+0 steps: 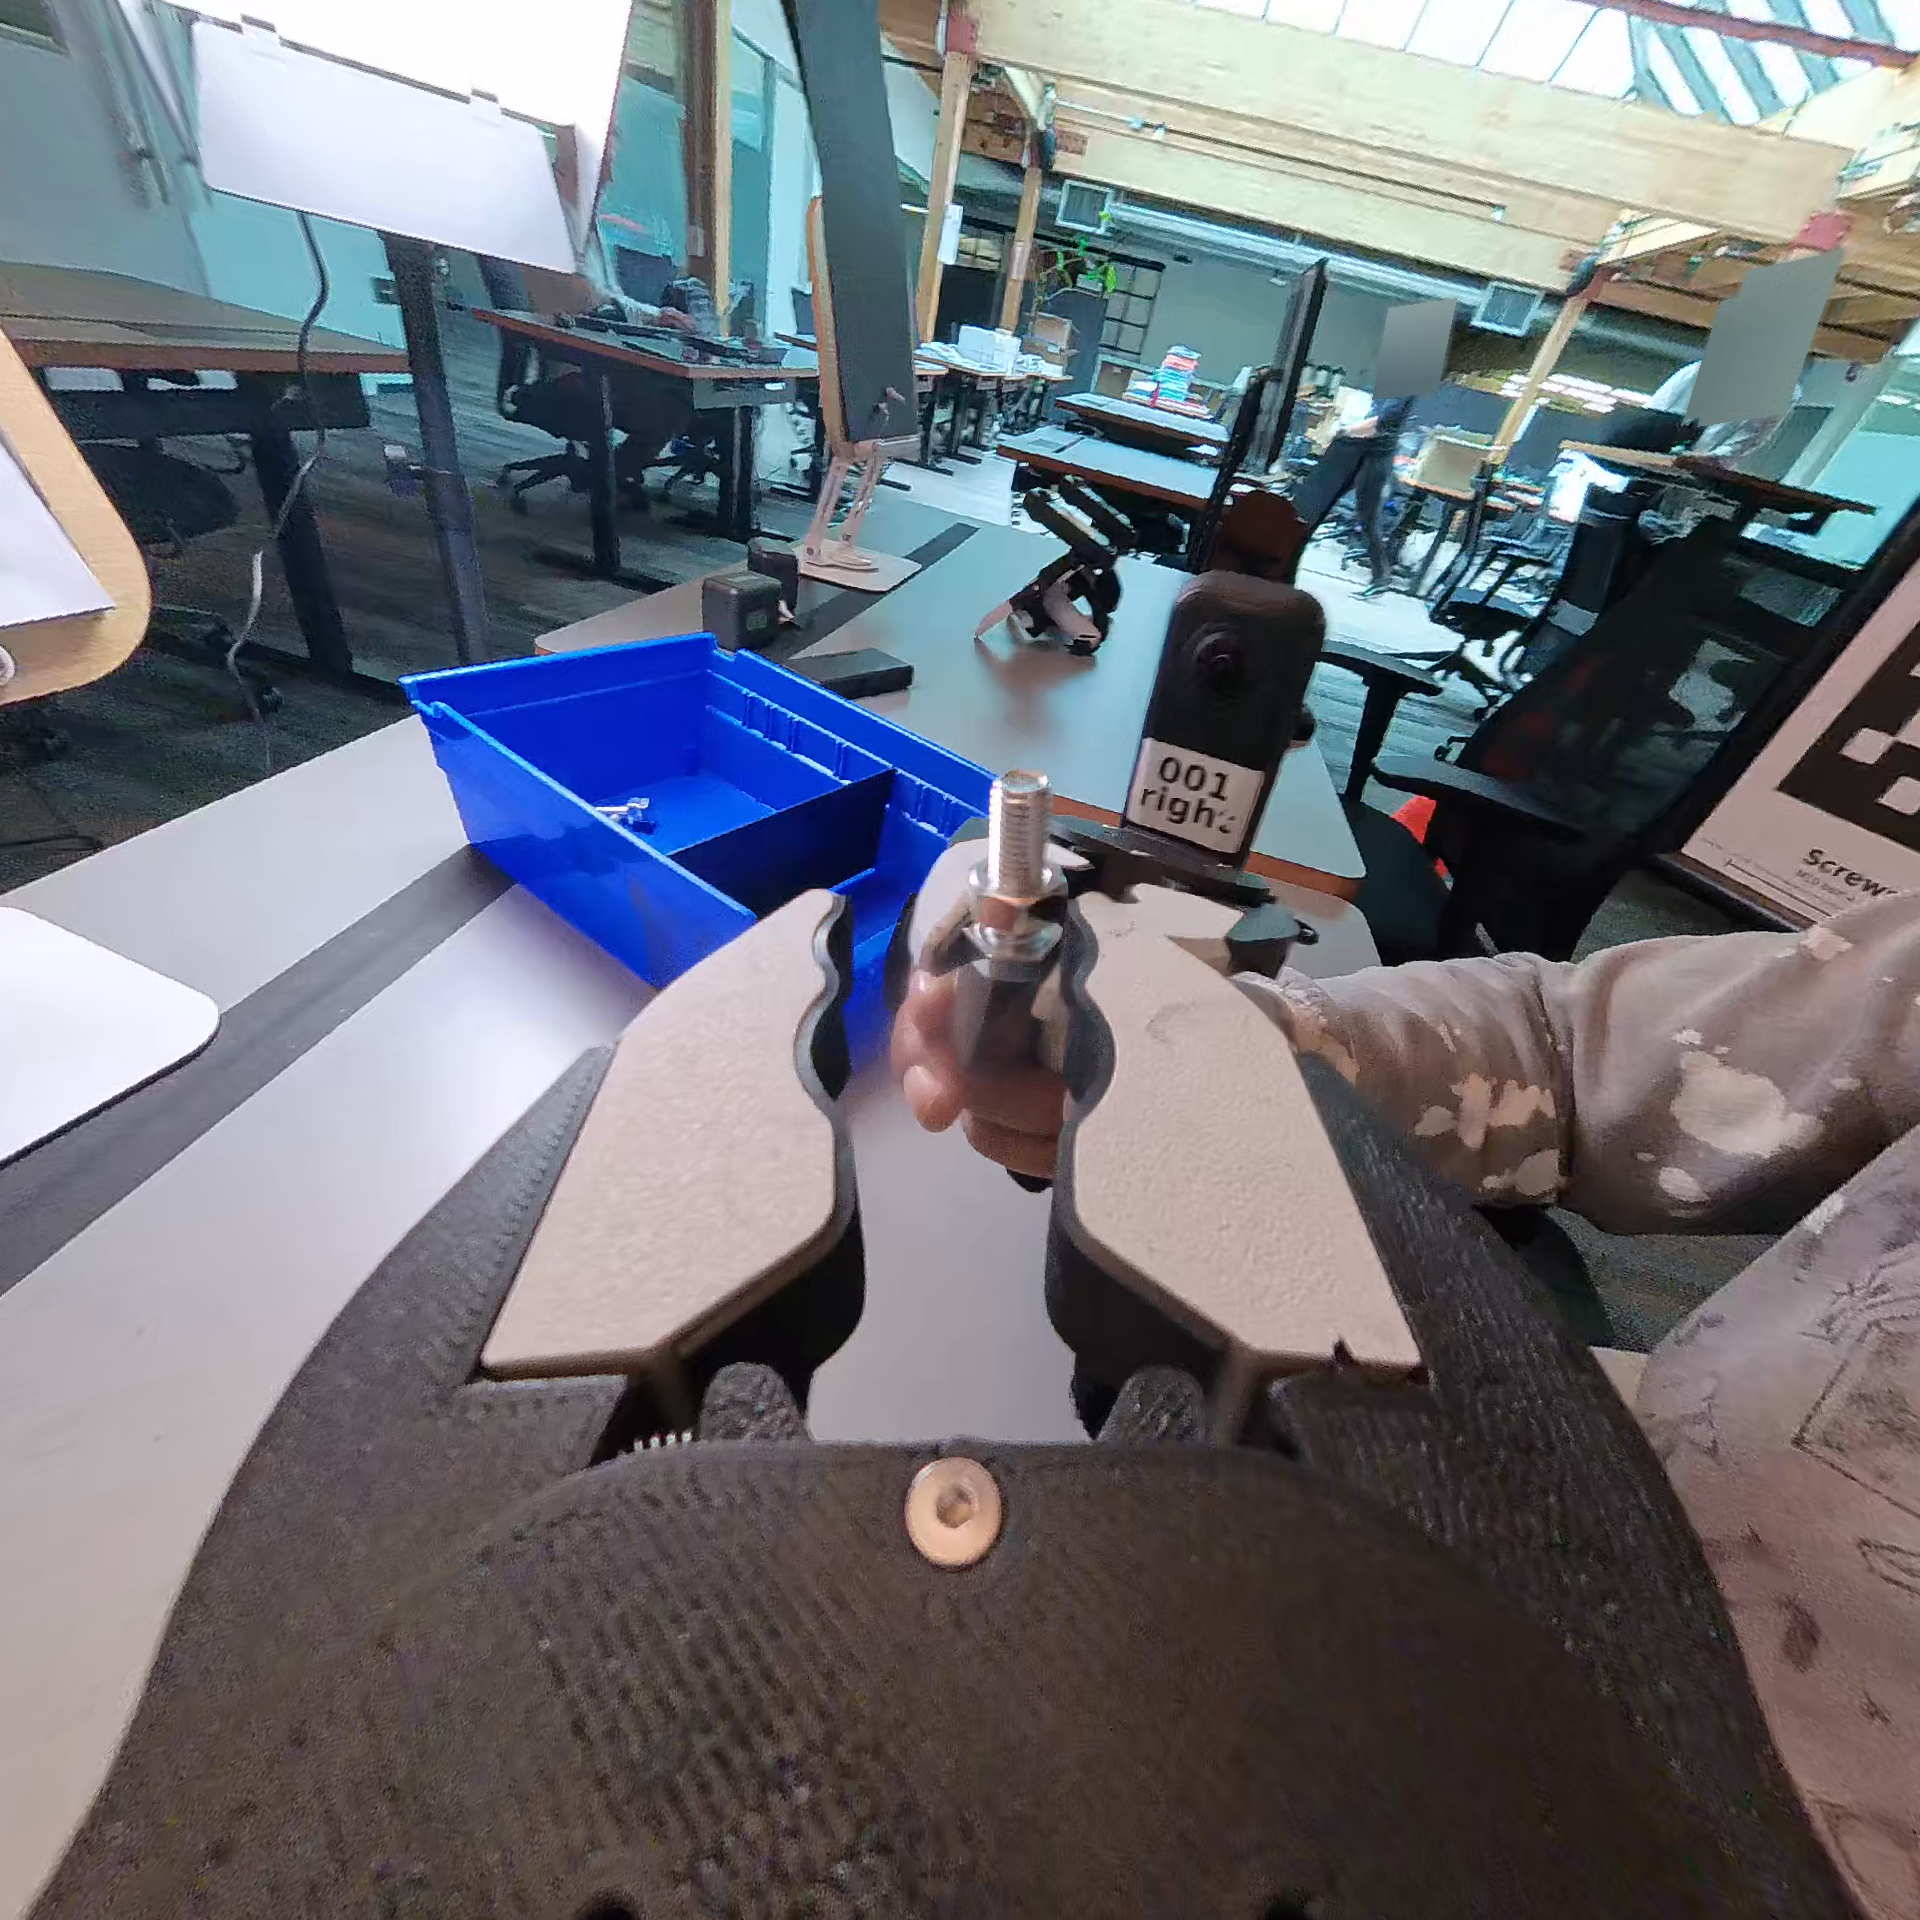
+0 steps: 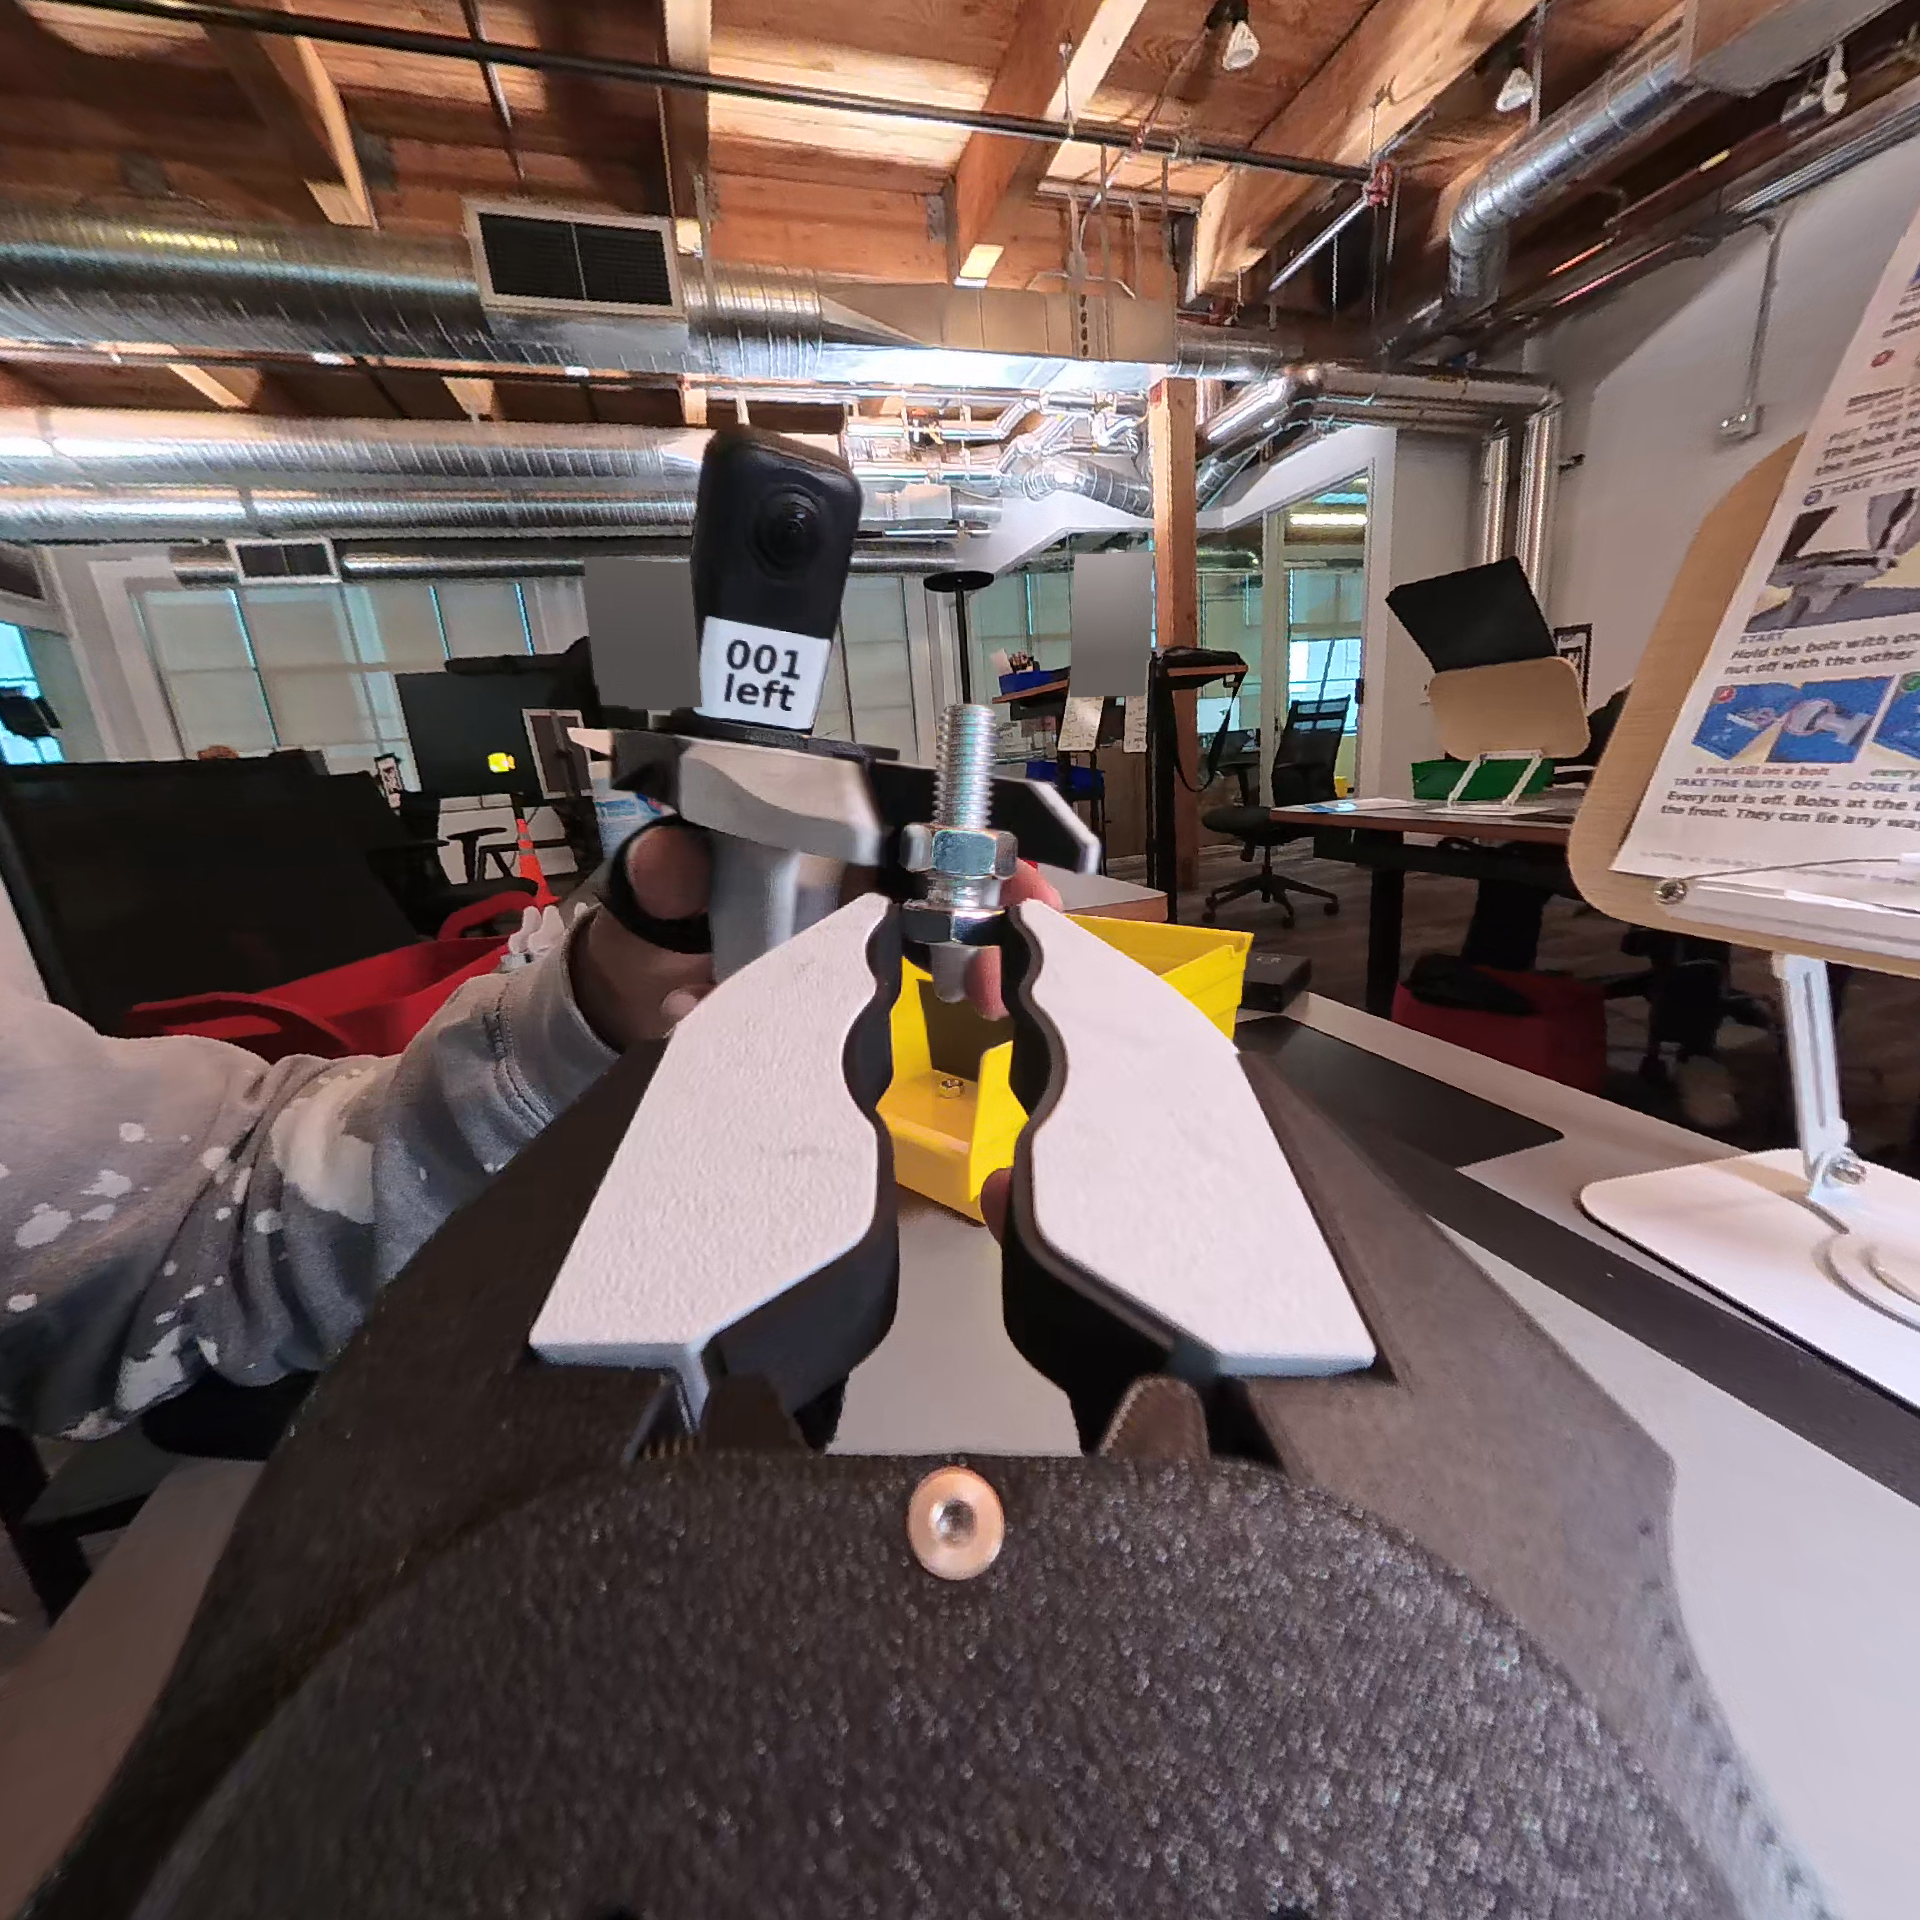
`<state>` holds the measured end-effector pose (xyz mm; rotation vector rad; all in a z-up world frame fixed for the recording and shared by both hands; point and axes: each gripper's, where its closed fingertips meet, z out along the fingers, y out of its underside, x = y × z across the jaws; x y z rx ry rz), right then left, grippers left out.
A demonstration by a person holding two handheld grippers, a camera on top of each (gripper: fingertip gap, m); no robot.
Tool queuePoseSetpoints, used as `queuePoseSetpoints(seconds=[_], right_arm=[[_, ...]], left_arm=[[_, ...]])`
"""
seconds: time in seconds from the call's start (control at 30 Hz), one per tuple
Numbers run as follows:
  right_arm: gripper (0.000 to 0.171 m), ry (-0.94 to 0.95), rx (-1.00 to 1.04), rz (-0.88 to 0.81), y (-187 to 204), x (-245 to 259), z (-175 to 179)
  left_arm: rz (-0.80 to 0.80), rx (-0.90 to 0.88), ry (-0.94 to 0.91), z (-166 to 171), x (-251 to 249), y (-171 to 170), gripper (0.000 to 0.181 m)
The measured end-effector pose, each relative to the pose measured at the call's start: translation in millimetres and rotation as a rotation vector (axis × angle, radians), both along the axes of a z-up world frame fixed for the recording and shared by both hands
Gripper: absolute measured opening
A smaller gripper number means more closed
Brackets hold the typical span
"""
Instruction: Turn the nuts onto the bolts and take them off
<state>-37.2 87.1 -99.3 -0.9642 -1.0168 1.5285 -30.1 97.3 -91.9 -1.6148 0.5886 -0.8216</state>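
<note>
A silver bolt stands upright with its thread pointing up. My right gripper is shut on its lower end, just under a hex nut threaded partway down. My left gripper is open at nut height, with the nut close to its right finger and a gap on the other side. Its fingers show behind the bolt in the right wrist view. A blue bin holds a small bolt. A yellow bin below holds a loose nut.
An instruction sheet on a wooden stand with a white base stands on the right of the grey table. A red bin sits far left. Black devices and another gripper lie on the far table. Both grippers' tips are close together, under 4 cm apart.
</note>
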Motion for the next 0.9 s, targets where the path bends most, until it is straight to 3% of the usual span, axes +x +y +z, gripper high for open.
queuePoseSetpoints(seconds=[0.07,0.13,0.37,0.47,0.5,0.53,0.57,0.9], right_arm=[[0.018,0.001,0.002,-0.009,-0.3,0.0,0.6],[0.018,0.034,-0.014,0.019,1.3,4.6,3.4],[0.018,-0.002,0.002,-0.003,1.6,0.3,-1.4],[0.018,0.007,0.003,0.003,-2.0,0.2,0.3],[0.018,0.01,-0.002,0.002,-0.8,1.0,0.7],[0.018,0.026,-0.009,0.007,0.9,3.2,1.9],[0.018,0.049,-0.017,0.029,0.2,6.2,5.1],[0.018,0.008,0.012,0.007,-1.4,0.4,0.1]], left_arm=[[0.002,-0.021,-0.015,-1.4,-2.5,1.9,0.039],[0.127,-0.03,0.029,-7.7,-21.5,14.7,0.02],[-0.012,-0.021,-0.025,0.9,-2.7,-0.7,0.04],[-0.002,-0.007,0.005,-2.0,-0.1,0.6,0.04],[0.004,-0.024,0.005,-2.9,-2.4,1.3,0.038],[0.077,-0.032,0.025,-4.9,-12.4,8.1,0.018],[0.148,-0.001,0.064,-6.8,-23.5,14.6,0.018],[-0.024,-0.031,-0.009,-3.0,0.0,-0.7,0.039]])
